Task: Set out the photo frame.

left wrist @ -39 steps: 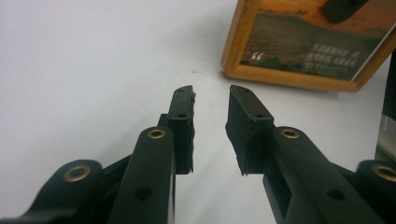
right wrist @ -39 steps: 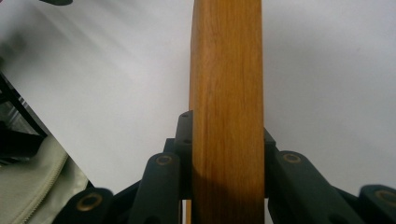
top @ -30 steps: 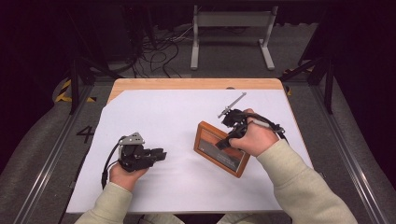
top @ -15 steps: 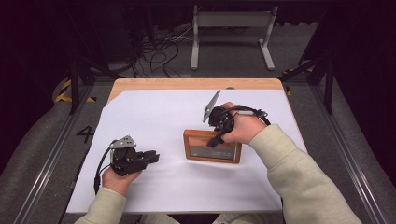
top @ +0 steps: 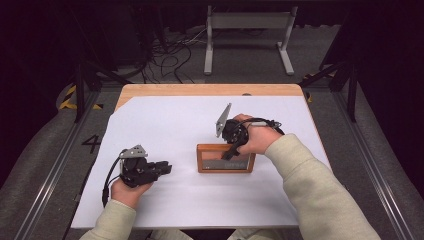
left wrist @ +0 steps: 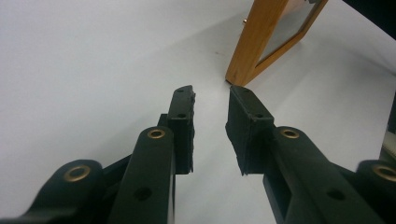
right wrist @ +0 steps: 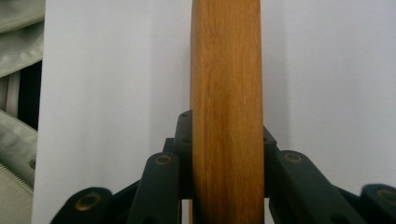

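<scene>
Wooden picture frame [top: 225, 158] sits just right of the tabletop [top: 170, 115] middle, right hand-held gripper [top: 231, 148] reaching from 1 o'clock, clamped on its top rail, left hand-held gripper [top: 165, 168] parted, aiming toward 3 o'clock.

The frame [top: 225, 158] stands on my bench [top: 175, 120], my right tongs [top: 231, 150] astride its top edge, left tongs [top: 162, 167] well left.

The right gripper [top: 231, 150] reaches forward from the right hand [top: 254, 140], jaws clamped on a wooden frame [top: 225, 159]. The left gripper [top: 162, 168], held low in the left hand [top: 129, 189], points toward it with jaws parted, empty
</scene>
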`<state>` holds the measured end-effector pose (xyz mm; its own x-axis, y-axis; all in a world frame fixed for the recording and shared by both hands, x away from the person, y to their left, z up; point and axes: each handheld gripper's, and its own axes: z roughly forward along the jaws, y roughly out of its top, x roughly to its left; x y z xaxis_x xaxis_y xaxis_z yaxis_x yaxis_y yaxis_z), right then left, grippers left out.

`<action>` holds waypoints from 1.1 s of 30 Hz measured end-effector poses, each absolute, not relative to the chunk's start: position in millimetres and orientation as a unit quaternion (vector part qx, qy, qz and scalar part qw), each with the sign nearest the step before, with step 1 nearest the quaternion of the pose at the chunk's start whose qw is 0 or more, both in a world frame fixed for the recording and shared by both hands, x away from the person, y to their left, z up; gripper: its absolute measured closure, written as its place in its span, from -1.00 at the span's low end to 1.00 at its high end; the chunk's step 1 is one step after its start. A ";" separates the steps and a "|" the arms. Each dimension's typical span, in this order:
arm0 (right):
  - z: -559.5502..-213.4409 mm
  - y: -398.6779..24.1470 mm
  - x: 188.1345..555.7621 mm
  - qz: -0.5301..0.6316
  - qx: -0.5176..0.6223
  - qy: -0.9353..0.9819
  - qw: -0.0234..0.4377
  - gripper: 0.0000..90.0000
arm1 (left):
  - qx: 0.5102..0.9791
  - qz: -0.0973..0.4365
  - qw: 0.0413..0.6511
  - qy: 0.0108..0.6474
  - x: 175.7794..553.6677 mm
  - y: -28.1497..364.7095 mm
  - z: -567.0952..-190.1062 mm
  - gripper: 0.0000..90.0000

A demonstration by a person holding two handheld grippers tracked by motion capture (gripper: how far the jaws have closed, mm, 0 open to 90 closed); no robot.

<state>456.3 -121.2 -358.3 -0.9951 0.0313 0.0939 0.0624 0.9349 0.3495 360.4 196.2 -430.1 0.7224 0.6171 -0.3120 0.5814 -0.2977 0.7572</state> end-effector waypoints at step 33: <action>-335.5 -220.3 430.1 -0.407 -0.196 -0.887 -0.094 -0.51 | 0.806 0.053 0.476 0.348 347.2 192.4 -424.8 -0.20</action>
<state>430.1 -220.3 -335.5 -0.9052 0.4250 -0.0080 0.2711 0.5919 0.7591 347.2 192.4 -424.8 0.7523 0.6116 -0.2450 0.5102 -0.3055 0.8040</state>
